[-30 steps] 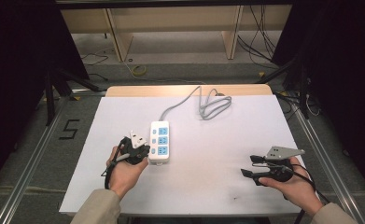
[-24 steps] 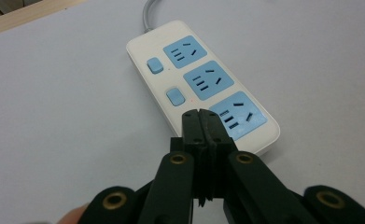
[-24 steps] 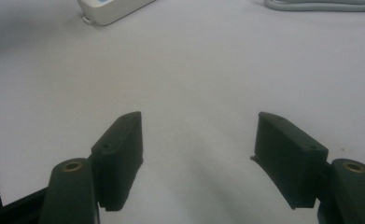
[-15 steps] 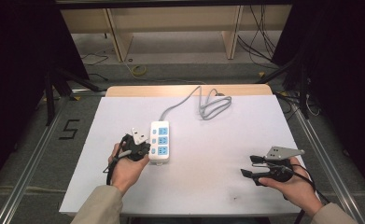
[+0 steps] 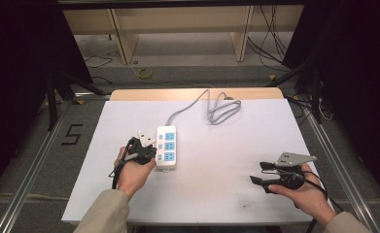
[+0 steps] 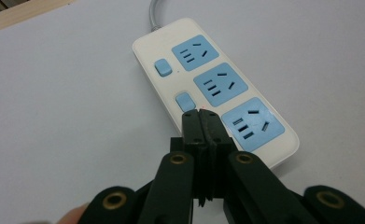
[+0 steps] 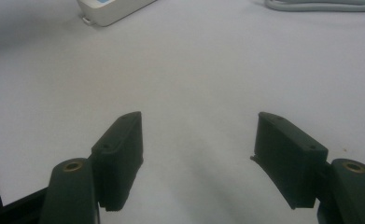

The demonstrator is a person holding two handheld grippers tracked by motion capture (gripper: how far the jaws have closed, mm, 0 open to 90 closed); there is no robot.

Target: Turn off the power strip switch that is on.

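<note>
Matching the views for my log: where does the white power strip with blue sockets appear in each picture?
High view: power strip left of centre, beside the left gripper.
Left gripper view: centre, just beyond the shut jaws.
Right gripper view: one corner at top left.
Shared landmark: its grey cable.

The power strip (image 6: 213, 86) has a white body with three light-blue socket faces and small light-blue buttons, and its slots are dark. Its cord (image 5: 216, 108) is pale grey. The worktop (image 5: 226, 145) is plain white, with a bare wood-coloured strip along its far edge. Both tongs (image 6: 201, 122) (image 7: 199, 154) are black with brass-coloured rivets. The right tongs carry a grey plate (image 5: 294, 158). The sleeves (image 5: 105, 213) are beige.
</note>
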